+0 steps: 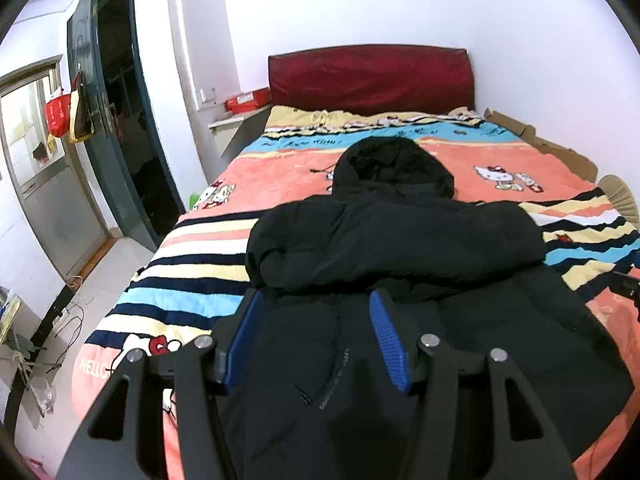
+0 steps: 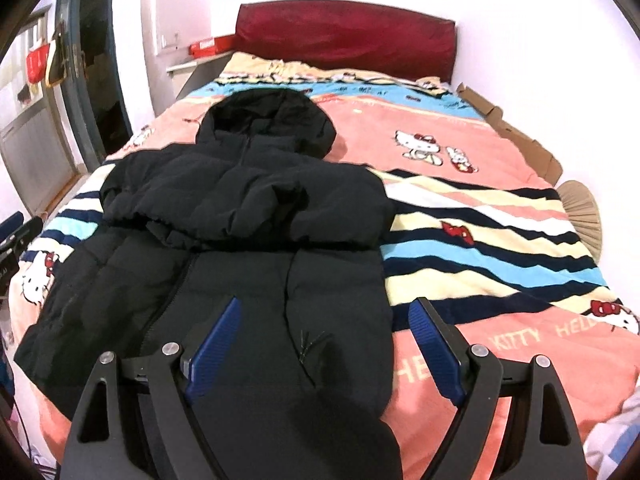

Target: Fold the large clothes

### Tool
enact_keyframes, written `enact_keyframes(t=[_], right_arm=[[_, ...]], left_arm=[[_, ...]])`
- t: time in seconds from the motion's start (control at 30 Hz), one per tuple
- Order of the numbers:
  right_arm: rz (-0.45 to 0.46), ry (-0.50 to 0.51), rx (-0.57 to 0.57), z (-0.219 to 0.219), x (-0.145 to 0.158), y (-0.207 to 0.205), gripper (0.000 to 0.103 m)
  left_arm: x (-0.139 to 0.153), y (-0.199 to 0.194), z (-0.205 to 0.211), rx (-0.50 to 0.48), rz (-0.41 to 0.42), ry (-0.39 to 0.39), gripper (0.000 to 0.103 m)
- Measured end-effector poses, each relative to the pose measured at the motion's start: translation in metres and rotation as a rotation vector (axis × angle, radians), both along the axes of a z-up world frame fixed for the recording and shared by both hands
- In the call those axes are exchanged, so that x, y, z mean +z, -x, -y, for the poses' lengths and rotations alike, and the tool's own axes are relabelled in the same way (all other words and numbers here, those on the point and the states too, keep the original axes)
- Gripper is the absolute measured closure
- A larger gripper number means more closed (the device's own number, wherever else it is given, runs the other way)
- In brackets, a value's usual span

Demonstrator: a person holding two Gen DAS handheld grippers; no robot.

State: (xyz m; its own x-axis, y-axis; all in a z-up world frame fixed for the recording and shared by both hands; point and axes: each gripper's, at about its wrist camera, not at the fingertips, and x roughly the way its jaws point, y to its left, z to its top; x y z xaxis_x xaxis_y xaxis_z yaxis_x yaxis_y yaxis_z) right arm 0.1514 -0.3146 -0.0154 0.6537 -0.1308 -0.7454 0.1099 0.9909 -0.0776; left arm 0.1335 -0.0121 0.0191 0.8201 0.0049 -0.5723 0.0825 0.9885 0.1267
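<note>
A black hooded puffer jacket point(image 1: 400, 248) lies front-up on the bed, its hood point(image 1: 394, 164) toward the headboard and both sleeves folded across the chest. My left gripper point(image 1: 316, 300) hovers open above the lower part of the jacket, nothing between its blue pads point(image 1: 386, 332). In the right wrist view the same jacket point(image 2: 248, 208) fills the left half, and my right gripper point(image 2: 324, 308) stands wide open over its lower right side, holding nothing. The tip of the left gripper point(image 2: 20, 232) shows at the left edge of that view.
The bed carries a striped cartoon-cat blanket point(image 1: 208, 264) and a dark red headboard point(image 1: 370, 78). Flattened cardboard point(image 2: 516, 136) lines the right side by the wall. A green door point(image 1: 104, 120), hanging bags point(image 1: 68, 114) and floor clutter point(image 1: 36, 356) are to the left.
</note>
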Motion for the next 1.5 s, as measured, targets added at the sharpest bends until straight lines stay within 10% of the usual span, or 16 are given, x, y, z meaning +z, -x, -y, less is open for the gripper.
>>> enact_keyframes(t=[0.7, 1.1, 1.5], right_arm=[[0.036, -0.055, -0.040, 0.034, 0.003, -0.016, 0.013], [0.055, -0.025, 0.020, 0.074, 0.025, -0.159, 0.013], [-0.012, -0.004, 0.080, 0.099, -0.021, -0.380, 0.013]], left_arm=[[0.004, -0.027, 0.012, -0.056, -0.019, 0.010, 0.039], [0.000, -0.208, -0.005, -0.093, -0.197, 0.067, 0.039], [-0.025, -0.430, 0.030, -0.187, -0.292, 0.118, 0.039]])
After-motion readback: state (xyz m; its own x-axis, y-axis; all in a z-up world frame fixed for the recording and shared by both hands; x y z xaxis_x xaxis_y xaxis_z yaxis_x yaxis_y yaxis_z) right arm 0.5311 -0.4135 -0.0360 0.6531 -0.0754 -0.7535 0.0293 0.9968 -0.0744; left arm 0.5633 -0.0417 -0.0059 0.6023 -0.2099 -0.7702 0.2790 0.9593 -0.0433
